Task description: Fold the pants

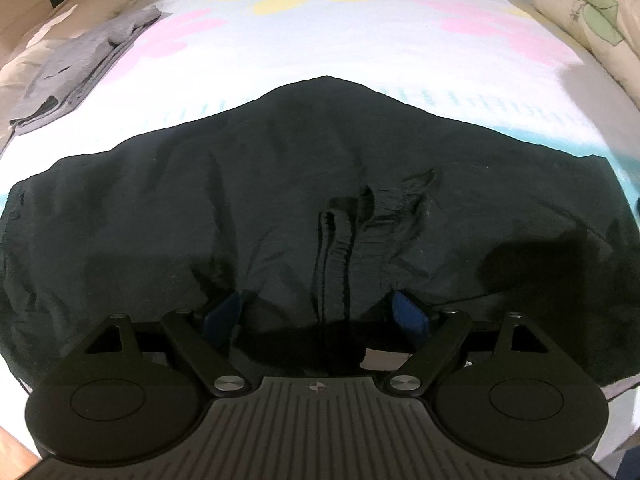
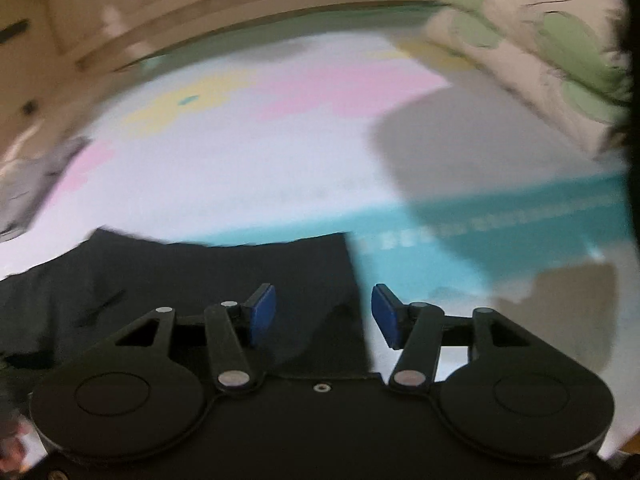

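The black, lightly wrinkled fabric pants (image 1: pixel 280 200) are lying spread flat on the white bedsheet with pastel flower print (image 1: pixel 360 40), filling the lower half of the left wrist view. The left gripper (image 1: pixel 320 316) is hanging low over them at six o'clock, its blue pads (image 1: pixel 410 314) standing wide apart with nothing clamped. The right gripper (image 2: pixel 323 316) is hovering over the pants' corner, jaws parted and empty. A folded grey garment (image 1: pixel 76 68) is lying at ten o'clock, a leaf-print pillow (image 1: pixel 592 12) at two o'clock.
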